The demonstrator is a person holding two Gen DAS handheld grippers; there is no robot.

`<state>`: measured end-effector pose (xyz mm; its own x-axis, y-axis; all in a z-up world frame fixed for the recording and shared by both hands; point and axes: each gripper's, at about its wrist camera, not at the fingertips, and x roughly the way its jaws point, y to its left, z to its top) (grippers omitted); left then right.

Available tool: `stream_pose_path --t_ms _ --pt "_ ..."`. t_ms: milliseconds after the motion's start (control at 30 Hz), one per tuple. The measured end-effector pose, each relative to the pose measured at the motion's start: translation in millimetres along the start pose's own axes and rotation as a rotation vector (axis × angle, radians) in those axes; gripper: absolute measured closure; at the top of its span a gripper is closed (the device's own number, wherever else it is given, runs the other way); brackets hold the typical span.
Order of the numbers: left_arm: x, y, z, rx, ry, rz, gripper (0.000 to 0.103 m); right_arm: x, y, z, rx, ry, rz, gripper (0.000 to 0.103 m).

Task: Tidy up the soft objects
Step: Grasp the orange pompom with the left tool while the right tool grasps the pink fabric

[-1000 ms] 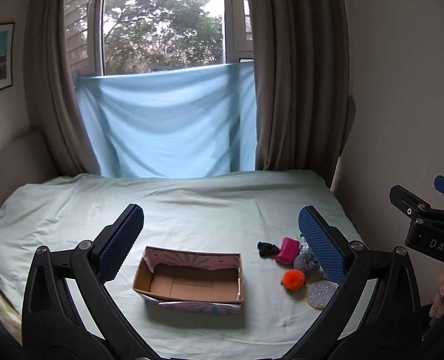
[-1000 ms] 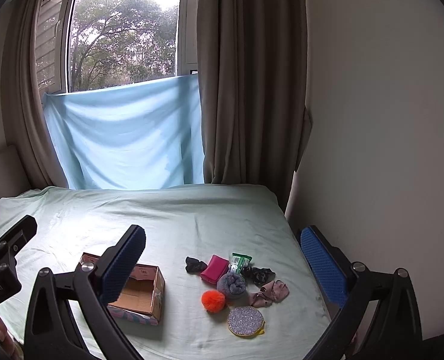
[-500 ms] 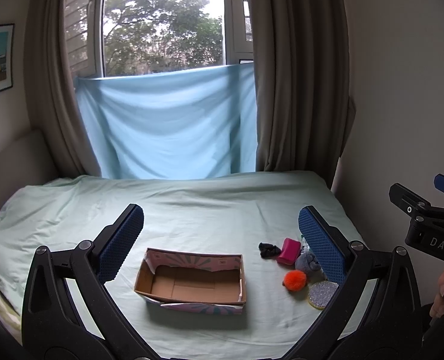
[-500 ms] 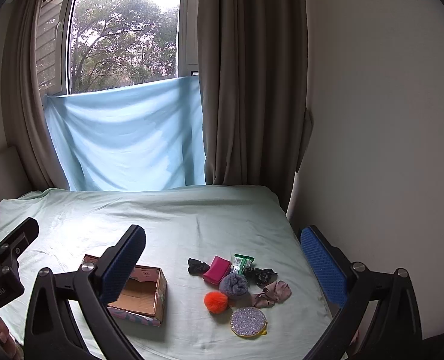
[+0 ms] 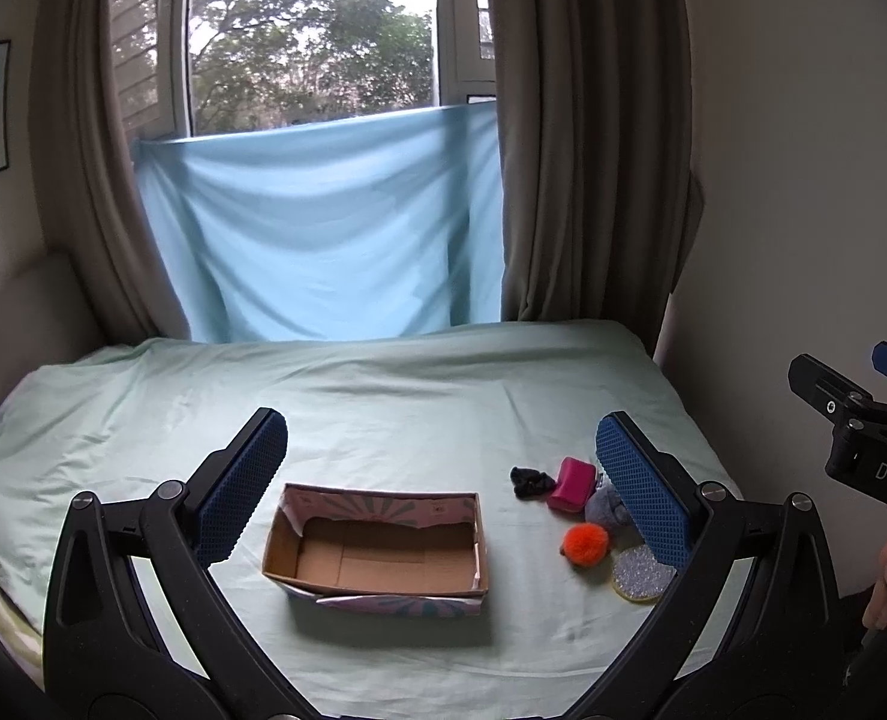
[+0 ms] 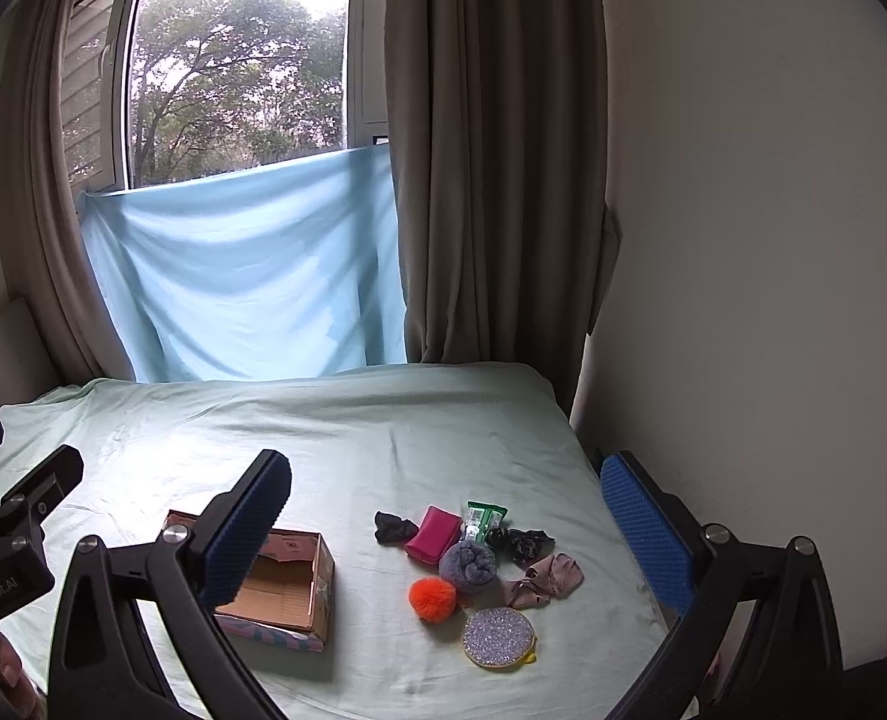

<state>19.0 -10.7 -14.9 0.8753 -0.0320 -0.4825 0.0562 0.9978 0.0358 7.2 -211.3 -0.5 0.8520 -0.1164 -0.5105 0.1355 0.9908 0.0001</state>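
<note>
Left gripper (image 5: pixel 443 480): jaws spread wide, empty; the box (image 5: pixel 377 549) lies ahead between them, long side across.
Right gripper (image 6: pixel 455 531): jaws spread wide, empty; the pile lies ahead between them.
Pile: pompom (image 6: pixel 433 599), rolled sock (image 6: pixel 468 564), pink pouch (image 6: pixel 435 534) on the bed (image 6: pixel 347 438), right of the box.
Nearer hand: right, by my judgement.

Left tool (image 5: pixel 442 489): sits slightly lower in its view; the cardboard box (image 5: pixel 377 546) appears a little higher.
Right tool (image 6: pixel 446 525): eased toward the bed's right edge; the orange pom-pom (image 6: pixel 433 599) shifts left in view.
</note>
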Motion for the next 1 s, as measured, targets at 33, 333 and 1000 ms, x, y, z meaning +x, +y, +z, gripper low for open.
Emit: stream_pose_path --t_ms 33,333,1000 --pt "4 -1 -1 0.002 0.010 -0.011 0.001 2 -2 -2 0.006 0.004 -0.008 0.000" --pt "65 -40 -33 0.031 0.166 -0.158 0.001 40 -51 -33 0.047 0.081 -0.094 0.000" --pt "288 -184 -189 0.103 0.468 -0.181 0.001 262 -161 -167 0.000 0.281 -0.038 0.000"
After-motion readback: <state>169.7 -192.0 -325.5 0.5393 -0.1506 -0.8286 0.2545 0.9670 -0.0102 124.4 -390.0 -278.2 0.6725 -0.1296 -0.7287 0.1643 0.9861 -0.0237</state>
